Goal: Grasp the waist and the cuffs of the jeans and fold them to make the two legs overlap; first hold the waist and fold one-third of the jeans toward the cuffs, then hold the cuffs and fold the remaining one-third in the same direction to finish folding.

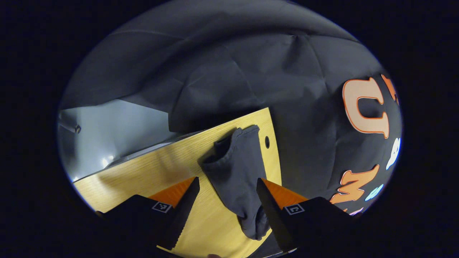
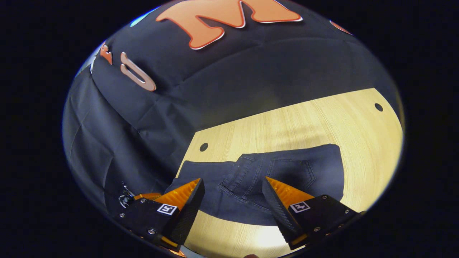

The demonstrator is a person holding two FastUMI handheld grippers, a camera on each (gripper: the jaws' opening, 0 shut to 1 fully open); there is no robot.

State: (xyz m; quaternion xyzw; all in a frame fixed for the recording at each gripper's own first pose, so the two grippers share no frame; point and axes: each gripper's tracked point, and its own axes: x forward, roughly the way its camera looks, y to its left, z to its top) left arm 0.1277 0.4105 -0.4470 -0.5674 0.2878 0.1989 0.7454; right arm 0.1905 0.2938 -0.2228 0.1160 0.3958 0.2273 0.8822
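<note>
Left gripper view: the left gripper [image 1: 227, 200] hangs wide open, gripping nothing, above the cuffs [image 1: 235, 147] of the dark jeans [image 1: 238, 172] lying on the wooden table [image 1: 150, 168].
Right gripper view: the right gripper [image 2: 233, 199] hangs wide open and empty above the waist [image 2: 244, 175], back pockets facing up.

I see a light wood-grain counter [image 2: 287, 125] with small round holes [image 2: 203, 147] near its edges, black cloth wall [image 1: 251, 71] draped behind it, and a pale grey surface [image 1: 114, 132] beyond the counter's far edge.
</note>
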